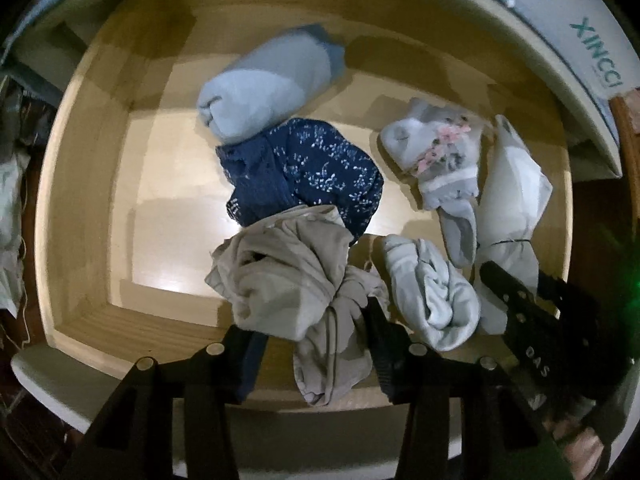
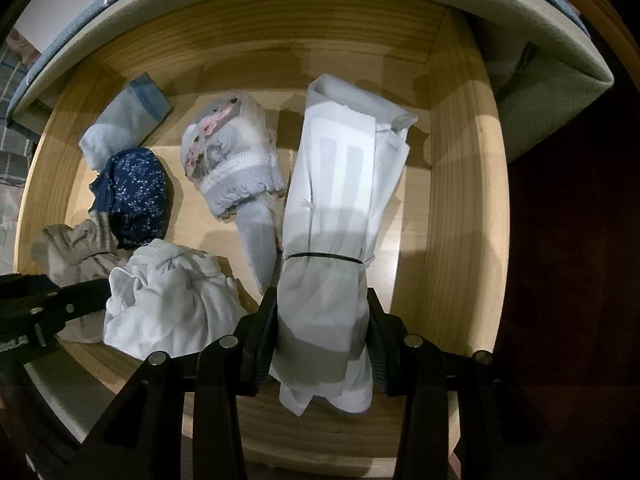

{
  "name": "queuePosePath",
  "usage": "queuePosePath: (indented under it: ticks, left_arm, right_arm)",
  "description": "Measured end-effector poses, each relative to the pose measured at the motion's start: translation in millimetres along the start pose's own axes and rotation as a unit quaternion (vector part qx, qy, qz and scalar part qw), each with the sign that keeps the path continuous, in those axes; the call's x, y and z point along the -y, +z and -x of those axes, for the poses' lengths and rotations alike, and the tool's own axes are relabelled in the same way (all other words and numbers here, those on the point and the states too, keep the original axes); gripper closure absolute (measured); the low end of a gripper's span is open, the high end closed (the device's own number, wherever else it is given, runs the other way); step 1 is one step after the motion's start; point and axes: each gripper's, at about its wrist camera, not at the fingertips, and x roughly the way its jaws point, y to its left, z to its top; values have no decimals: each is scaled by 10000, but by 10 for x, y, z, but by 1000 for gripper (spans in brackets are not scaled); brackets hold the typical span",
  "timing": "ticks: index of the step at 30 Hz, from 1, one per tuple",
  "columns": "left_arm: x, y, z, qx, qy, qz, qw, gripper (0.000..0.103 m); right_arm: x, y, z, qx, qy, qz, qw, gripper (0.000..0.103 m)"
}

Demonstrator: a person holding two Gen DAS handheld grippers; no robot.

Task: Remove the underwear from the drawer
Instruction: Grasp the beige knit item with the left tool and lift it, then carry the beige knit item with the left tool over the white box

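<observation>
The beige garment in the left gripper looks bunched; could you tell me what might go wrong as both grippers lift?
1. The beige garment overlaps the navy floral piece, so lifting may drag it along.
2. The left gripper pinches only a bunched end; it might slip.
3. The right gripper holds the white bundle below its elastic band, so the long end may swing.

Wooden drawer (image 1: 80, 208) holds rolled underwear (image 1: 304, 172) and socks (image 1: 436, 152).

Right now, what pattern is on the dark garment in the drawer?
Navy garment with small white sprigs, clearest in the left wrist view.
</observation>
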Motion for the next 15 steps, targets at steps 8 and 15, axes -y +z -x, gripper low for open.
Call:
queuePosePath:
  ticks: [8, 15]
  left_arm:
    - [-40, -163, 326, 379, 136, -349, 9986, 56]
    - [-128, -380, 614, 937, 414, -1009, 9896, 56]
  right_arm:
    - [3, 9, -1, 3, 4, 5, 10000, 65]
    - [-10, 13, -2, 1, -9, 15, 10000, 65]
